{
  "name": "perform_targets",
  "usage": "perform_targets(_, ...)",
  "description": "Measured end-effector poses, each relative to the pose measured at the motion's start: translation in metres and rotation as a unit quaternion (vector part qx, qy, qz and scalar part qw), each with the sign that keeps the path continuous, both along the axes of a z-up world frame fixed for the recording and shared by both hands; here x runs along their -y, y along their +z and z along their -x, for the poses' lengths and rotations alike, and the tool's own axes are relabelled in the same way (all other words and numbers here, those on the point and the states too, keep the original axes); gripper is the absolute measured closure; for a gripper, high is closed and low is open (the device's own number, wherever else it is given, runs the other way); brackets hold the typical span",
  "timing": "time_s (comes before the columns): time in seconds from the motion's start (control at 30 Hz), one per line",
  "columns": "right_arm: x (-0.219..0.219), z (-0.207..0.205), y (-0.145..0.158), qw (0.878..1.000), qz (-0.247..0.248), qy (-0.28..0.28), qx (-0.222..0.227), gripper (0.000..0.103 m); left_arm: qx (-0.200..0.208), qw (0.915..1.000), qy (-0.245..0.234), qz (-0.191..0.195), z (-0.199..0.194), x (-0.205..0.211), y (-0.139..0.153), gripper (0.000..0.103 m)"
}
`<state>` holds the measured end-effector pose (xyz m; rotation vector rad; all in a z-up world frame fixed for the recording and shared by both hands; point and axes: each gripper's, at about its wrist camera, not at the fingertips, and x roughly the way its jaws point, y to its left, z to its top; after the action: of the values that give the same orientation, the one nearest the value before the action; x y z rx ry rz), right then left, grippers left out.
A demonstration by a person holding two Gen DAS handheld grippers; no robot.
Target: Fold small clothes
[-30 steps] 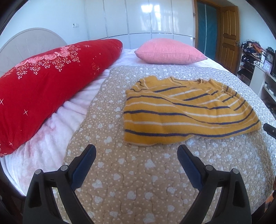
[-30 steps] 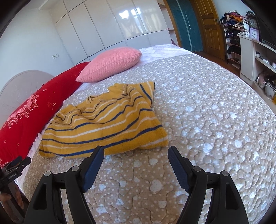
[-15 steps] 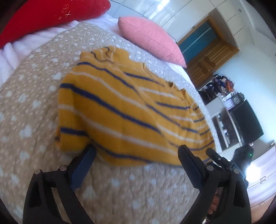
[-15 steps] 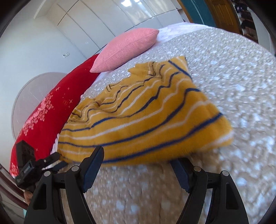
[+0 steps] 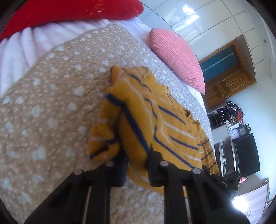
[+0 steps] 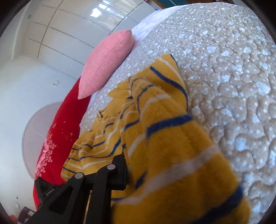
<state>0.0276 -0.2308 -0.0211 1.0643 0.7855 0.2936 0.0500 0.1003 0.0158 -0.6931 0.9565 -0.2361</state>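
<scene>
A small mustard-yellow knit sweater (image 5: 155, 120) with blue and white stripes lies on the beige quilt (image 5: 51, 103). My left gripper (image 5: 137, 165) is shut on the sweater's near left hem corner, and the cloth bunches up around the fingers. In the right wrist view my right gripper (image 6: 136, 174) is shut on the sweater (image 6: 163, 146) at its near right corner. The lifted cloth drapes over and hides the right finger. Only the left finger (image 6: 119, 172) shows.
A pink pillow (image 5: 176, 56) and a red pillow (image 5: 69, 12) lie at the head of the bed. A white sheet (image 5: 25, 43) shows beside the quilt. A wooden door (image 5: 227, 81), shelves and a dark screen (image 5: 246, 155) stand past the bed's far side.
Both grippers moved in to the sweater's near hem and closed from open onto its corners. The hem is now lifted and bunched.
</scene>
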Motion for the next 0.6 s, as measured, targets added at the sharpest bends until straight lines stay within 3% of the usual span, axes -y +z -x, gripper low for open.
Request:
perform_targets(0.13, 0.003, 0.026, 0.008, 1.0, -0.008, 0.015, 0.01, 0.087, 0.023, 0.9992, 0.001, -0.033, 0.036, -0.009, 0.021, 0.095)
perform_targets(0.33, -0.002, 0.087, 0.017, 0.998, 0.021, 0.045, 0.033, 0.086, 0.053, 0.9969, 0.008, -0.057, 0.094, -0.029, 0.042, 0.094)
perform_targets(0.4, -0.002, 0.101, 0.01, 0.998, 0.039, 0.045, 0.018, 0.082, 0.051, 0.9959, 0.011, -0.073, 0.101, -0.037, 0.042, 0.08)
perform_targets(0.47, 0.007, 0.116, 0.001, 0.999, 0.035, 0.032, 0.007, 0.074, 0.053, 0.9951, 0.022, -0.081, 0.107, -0.045, 0.04, 0.052)
perform_targets(0.5, 0.011, 0.121, -0.001, 0.999, 0.031, 0.026, 0.007, 0.068, 0.055, 0.9947, 0.029, -0.082, 0.11, -0.048, 0.039, 0.047)
perform_targets(0.57, 0.02, 0.132, 0.0, 0.999, 0.037, 0.02, 0.009, 0.064, 0.057, 0.9949, 0.031, -0.078, 0.108, -0.049, 0.038, 0.026)
perform_targets(0.6, 0.021, 0.134, 0.002, 0.999, 0.047, 0.019, 0.01, 0.056, 0.059, 0.9954, 0.029, -0.07, 0.103, -0.049, 0.034, 0.023)
